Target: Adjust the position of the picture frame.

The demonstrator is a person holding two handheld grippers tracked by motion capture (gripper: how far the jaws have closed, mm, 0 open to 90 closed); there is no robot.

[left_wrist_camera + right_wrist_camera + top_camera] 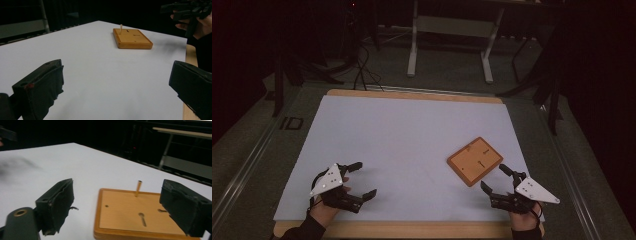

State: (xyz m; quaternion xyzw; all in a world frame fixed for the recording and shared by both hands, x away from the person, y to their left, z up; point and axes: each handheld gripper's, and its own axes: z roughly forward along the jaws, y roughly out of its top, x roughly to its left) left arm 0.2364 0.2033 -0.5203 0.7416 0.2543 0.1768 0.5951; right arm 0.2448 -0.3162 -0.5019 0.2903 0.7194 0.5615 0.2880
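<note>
We see a wooden board [475, 161] lying flat on the right side of the white table [402, 135], a small peg [138, 188] standing upright near one edge (with a keyhole-shaped slot [142, 218] cut into its top). Our right gripper [498, 180] sits just beside the board, jaws spread and empty. Our left gripper [362, 180] rests well apart at the table's near left, jaws likewise spread.

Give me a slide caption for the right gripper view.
Right gripper open, jaws either side of the wooden board with its upright peg.
</note>
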